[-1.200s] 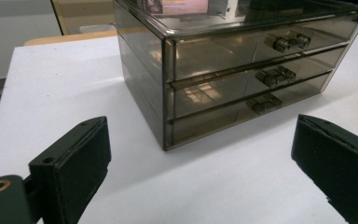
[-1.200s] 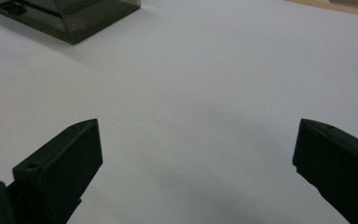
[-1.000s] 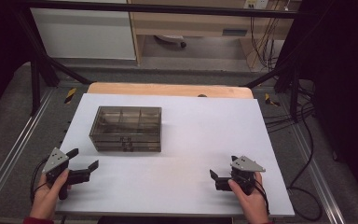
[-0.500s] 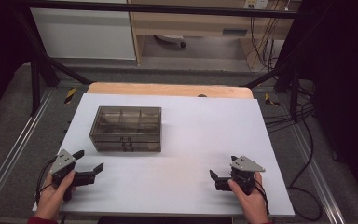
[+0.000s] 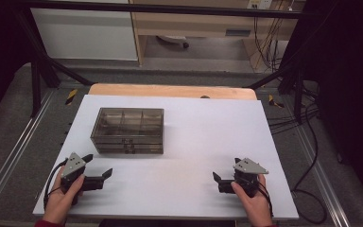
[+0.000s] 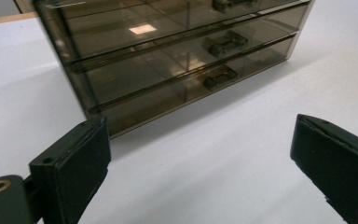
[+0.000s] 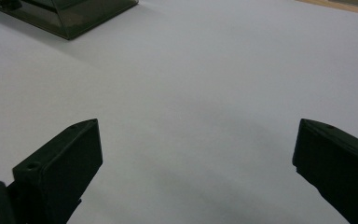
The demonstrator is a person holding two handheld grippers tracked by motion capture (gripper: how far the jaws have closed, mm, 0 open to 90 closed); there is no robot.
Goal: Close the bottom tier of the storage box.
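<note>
Sitting toward the back left of the white table, the smoky clear drawer box has its handles facing the person, all three drawers pushed in. The left gripper is held near the table's front left corner, jaws spread wide with nothing between them, pointing up toward the box's front. Compared with a second ago, it has slid rightward and a little nearer the box, and the hand has turned so the jaws angle more toward the drawers. In the left gripper view the box stands just ahead, its lower left corner close above the left jaw, the stacked handles off to the right of centre. The right gripper lies at the front right, well apart from the box, jaws likewise parted and empty; it has not moved. The right gripper view looks across bare table, with a corner of the box at the upper left.
</note>
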